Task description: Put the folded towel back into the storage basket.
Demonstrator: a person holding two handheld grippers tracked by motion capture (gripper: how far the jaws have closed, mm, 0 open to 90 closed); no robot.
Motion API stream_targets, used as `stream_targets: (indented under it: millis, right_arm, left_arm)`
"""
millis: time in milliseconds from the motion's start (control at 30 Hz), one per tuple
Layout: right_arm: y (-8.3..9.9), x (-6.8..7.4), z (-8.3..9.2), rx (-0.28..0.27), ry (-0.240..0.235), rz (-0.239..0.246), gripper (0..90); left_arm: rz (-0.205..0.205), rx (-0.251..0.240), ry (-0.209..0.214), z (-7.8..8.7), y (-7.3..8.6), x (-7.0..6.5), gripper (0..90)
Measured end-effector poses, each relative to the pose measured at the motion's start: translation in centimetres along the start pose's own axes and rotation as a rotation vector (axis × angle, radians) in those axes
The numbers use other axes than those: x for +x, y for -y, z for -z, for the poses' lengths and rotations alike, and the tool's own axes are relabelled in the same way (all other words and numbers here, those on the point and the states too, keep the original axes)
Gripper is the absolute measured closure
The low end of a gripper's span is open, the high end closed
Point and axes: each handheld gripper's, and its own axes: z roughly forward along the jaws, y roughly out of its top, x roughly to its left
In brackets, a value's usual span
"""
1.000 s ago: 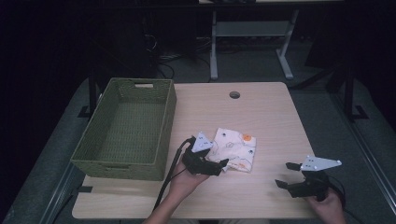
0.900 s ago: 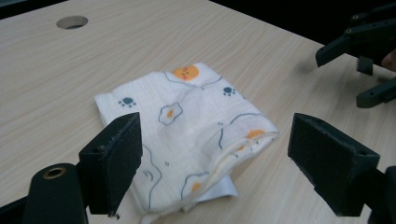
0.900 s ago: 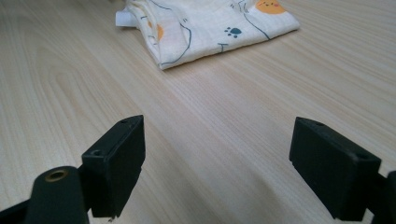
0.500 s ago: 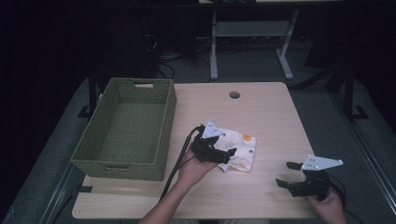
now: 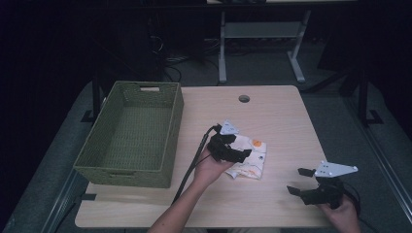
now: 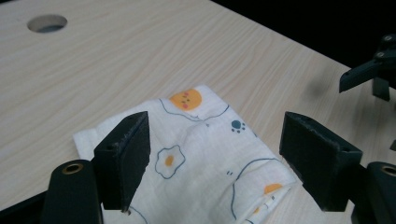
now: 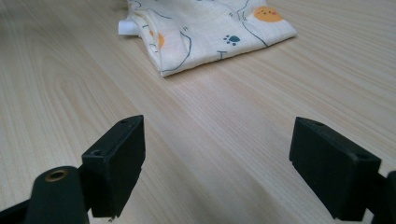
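While overhead hides it, folded cloth [image 6: 205, 154] shows paw-print [image 6: 237, 124].

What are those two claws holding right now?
Nothing. The left gripper, its jaws just closing, straddles the folded cloth without pinching it; the right gripper is open over bare table.

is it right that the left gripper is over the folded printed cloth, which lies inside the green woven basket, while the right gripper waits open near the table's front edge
Not quite. The folded printed cloth lies on the bare wooden table, to the right of the green woven basket, not inside it; the high view shows this. The rest holds: the left gripper is over the cloth, its jaws having just been closing a little with cloth between them, and the right gripper waits open near the front edge.
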Motion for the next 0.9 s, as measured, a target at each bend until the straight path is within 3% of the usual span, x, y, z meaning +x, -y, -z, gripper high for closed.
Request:
stream_targets:
  millis: [300,800,900]
  right_arm:
    - [0.0,0.0,-0.1,-0.001,-0.004,-0.003,18.1]
    - [0.0,0.0,0.0,-0.005,-0.008,0.002,18.1]
    - [0.1,0.0,0.1,-0.008,-0.008,0.002,18.1]
  left_arm:
    - [0.046,0.047,0.016,-2.4,0.1,0.6,29.5]
    - [0.032,0.167,-0.041,-5.9,1.0,0.7,35.7]
    - [0.006,0.199,-0.064,-6.3,1.6,0.7,36.3]
